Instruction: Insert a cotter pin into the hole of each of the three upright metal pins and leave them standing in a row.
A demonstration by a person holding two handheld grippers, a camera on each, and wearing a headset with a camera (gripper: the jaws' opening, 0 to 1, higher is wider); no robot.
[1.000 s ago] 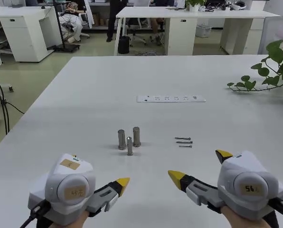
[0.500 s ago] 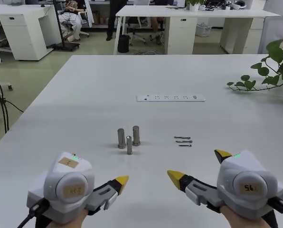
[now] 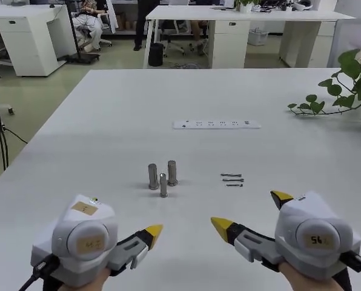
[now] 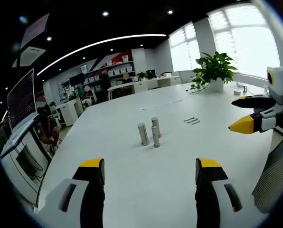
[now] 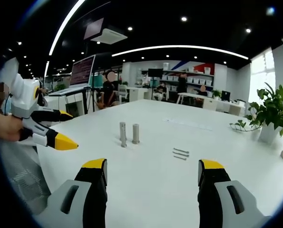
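The person is holding both tools low over the near edge of the white desk [image 3: 108, 121]; the left tool [image 3: 145, 237] is gaping wide with nothing between its yellow-tipped jaws, and the right tool [image 3: 250, 211] is doing likewise, spread wide and empty; the three metal pins [image 3: 163, 185] are standing upright in a tight cluster at the middle of the desk, forming more of a triangle than a row, well ahead of both tools; the three cotter pins [image 3: 232, 180] are lying flat side by side to the right of them, not touching them; a power strip [image 3: 215, 124] is lying farther back; a plant [image 3: 344, 79] is trailing over the far right edge.
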